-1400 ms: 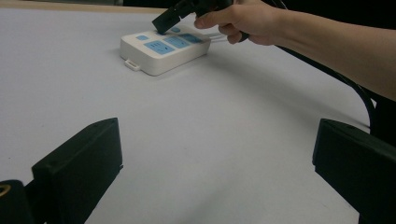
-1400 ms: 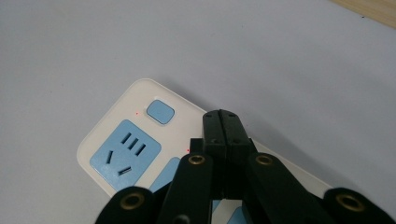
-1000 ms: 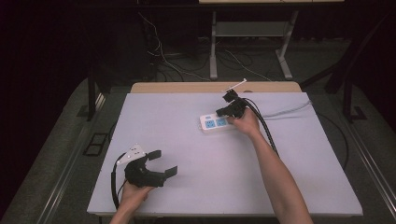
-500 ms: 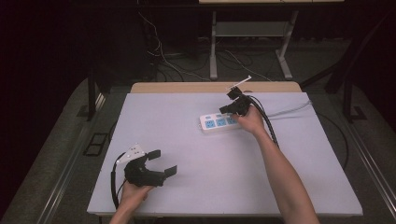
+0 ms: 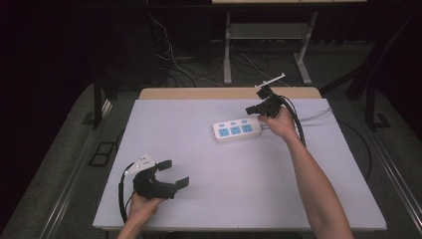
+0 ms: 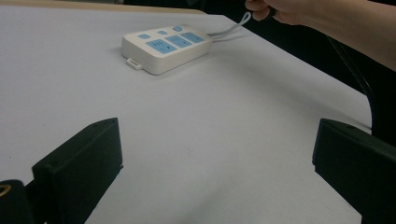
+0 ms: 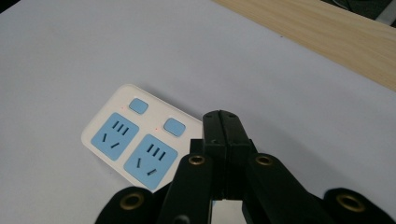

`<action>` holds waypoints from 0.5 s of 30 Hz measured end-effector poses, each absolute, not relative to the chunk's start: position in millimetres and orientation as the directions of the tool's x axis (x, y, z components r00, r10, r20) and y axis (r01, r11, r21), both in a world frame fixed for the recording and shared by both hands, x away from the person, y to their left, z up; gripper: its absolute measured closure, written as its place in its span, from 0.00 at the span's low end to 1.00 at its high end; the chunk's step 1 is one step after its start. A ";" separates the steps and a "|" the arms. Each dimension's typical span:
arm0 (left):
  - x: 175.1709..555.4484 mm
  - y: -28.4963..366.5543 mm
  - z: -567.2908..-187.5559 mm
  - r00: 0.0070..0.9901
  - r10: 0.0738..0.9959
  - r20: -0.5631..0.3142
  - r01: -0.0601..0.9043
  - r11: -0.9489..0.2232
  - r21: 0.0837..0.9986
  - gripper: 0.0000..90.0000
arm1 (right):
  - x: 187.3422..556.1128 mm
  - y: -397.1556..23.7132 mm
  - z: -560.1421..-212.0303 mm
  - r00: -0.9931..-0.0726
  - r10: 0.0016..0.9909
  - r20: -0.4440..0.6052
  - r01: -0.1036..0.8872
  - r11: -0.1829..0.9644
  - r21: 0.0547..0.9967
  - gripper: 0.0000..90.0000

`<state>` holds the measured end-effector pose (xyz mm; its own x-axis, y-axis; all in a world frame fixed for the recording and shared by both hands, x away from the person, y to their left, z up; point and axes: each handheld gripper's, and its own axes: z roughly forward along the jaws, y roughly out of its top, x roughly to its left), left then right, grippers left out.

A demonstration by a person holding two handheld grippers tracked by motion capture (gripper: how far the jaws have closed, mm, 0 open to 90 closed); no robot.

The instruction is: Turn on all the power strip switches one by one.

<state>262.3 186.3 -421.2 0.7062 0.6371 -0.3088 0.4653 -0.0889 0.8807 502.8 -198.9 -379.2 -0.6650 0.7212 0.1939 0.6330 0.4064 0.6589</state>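
Observation:
A white power strip (image 5: 238,130) with blue sockets and blue switches lies flat on the pale table top (image 5: 209,199), right of centre. My right gripper (image 5: 253,110) hovers just above the strip's right end, its jaws pressed together with nothing between them. In the right gripper view the shut gripper (image 7: 226,122) hangs over the strip (image 7: 135,140), past its second switch. My left gripper (image 5: 175,173) rests near the front left edge, jaws wide apart and empty. The left gripper view shows the strip (image 6: 166,46) far ahead of the open gripper (image 6: 215,144).
The strip's grey cord (image 6: 231,29) runs off toward the table's right edge under the right hand (image 6: 289,9). A wooden strip (image 7: 327,32) borders the far side of the table. Beyond stand a metal-legged frame (image 5: 263,50) and floor cables.
My right gripper has lifted off the power strip and drifted right and away, still shut. The left gripper and the strip have stayed where they were.

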 end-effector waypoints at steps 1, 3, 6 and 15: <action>262.3 186.2 -421.2 0.706 0.637 -0.309 0.466 -0.090 0.880 0.00 | 503.0 -201.1 -379.3 -0.661 0.725 0.194 0.636 0.405 0.657 1.00; 262.3 186.2 -421.2 0.707 0.637 -0.308 0.465 -0.090 0.881 0.00 | 503.8 -203.9 -380.8 -0.657 0.727 0.199 0.643 0.403 0.651 1.00; 262.4 187.1 -421.2 0.707 0.637 -0.306 0.463 -0.091 0.881 0.00 | 504.5 -206.3 -384.8 -0.649 0.733 0.203 0.653 0.400 0.643 1.00; 262.1 188.0 -421.0 0.705 0.638 -0.309 0.463 -0.084 0.882 0.00 | 505.5 -206.1 -402.5 -0.638 0.739 0.218 0.676 0.401 0.618 1.00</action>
